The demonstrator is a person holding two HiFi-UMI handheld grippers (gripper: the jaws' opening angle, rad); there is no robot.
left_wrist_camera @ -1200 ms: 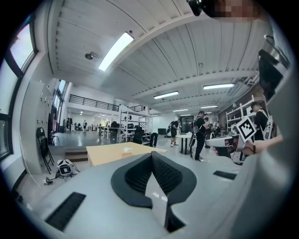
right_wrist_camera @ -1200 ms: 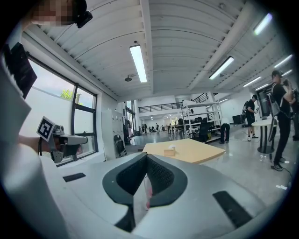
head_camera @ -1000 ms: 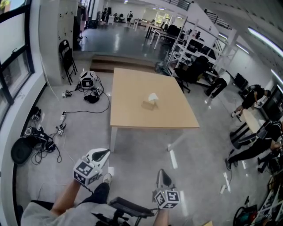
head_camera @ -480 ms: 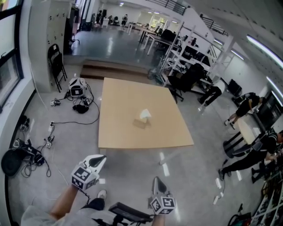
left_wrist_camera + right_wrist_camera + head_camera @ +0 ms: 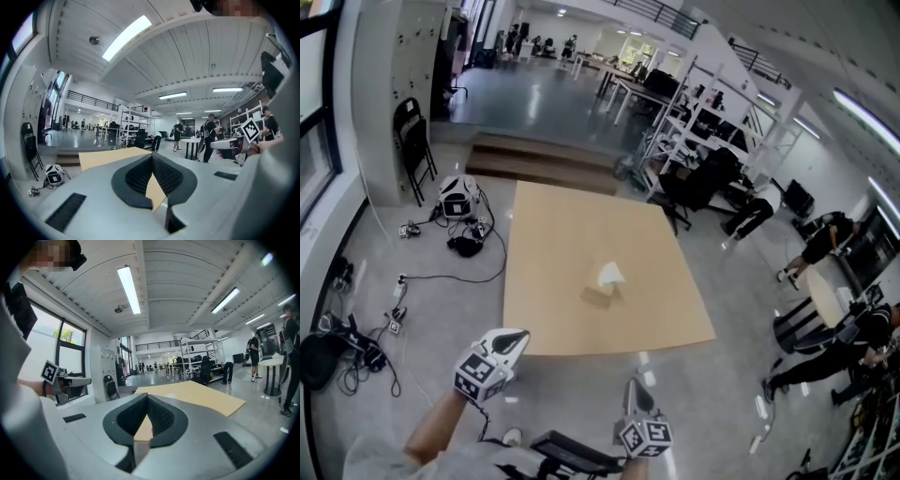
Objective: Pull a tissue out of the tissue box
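Observation:
A brown tissue box (image 5: 600,296) with a white tissue (image 5: 610,275) sticking up from it stands near the middle of the light wooden table (image 5: 567,225). Both grippers are over the floor, short of the table's near edge and well away from the box. My left gripper (image 5: 521,334) is at the lower left, jaws shut and empty. My right gripper (image 5: 637,383) is at the lower middle, also shut with nothing in it. In the left gripper view the left gripper (image 5: 152,155) points level at the table (image 5: 101,157). The right gripper (image 5: 147,396) points the same way at the table (image 5: 201,397).
Cables and bags (image 5: 337,342) lie on the floor at the left. A white device (image 5: 457,198) and a folding chair (image 5: 413,147) stand further back. Low steps (image 5: 539,161) and shelving (image 5: 703,117) are behind the table. People (image 5: 820,239) and a small table (image 5: 825,295) are at the right.
The table and box have come nearer and lower in the head view. Both grippers have moved forward towards the table's near edge, still shut.

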